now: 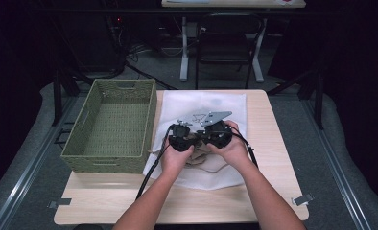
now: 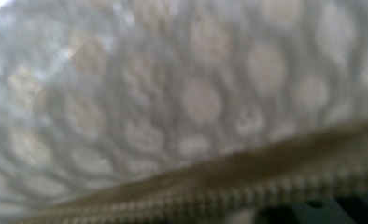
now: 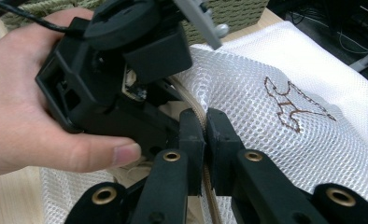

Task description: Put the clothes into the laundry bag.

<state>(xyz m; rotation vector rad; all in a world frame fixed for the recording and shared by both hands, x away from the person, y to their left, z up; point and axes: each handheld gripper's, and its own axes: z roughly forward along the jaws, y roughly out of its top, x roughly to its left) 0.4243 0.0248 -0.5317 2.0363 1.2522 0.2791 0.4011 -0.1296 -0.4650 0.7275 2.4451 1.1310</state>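
Bag: white mesh bag [image 1: 204, 103] lying mid-bench, at 3 o'clock from the basket [image 1: 111, 125].
Right gripper [image 3: 205, 140]: jaws pinching the zip edge [image 3: 197, 108], anchoring it.
Left gripper [image 1: 181, 139]: nearly closed at the zip; hold unclear.

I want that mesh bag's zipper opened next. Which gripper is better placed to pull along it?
Probably the right gripper: its jaws pinch the zipper of the white mesh laundry bag. The left gripper sits alongside, pressed close to the mesh.
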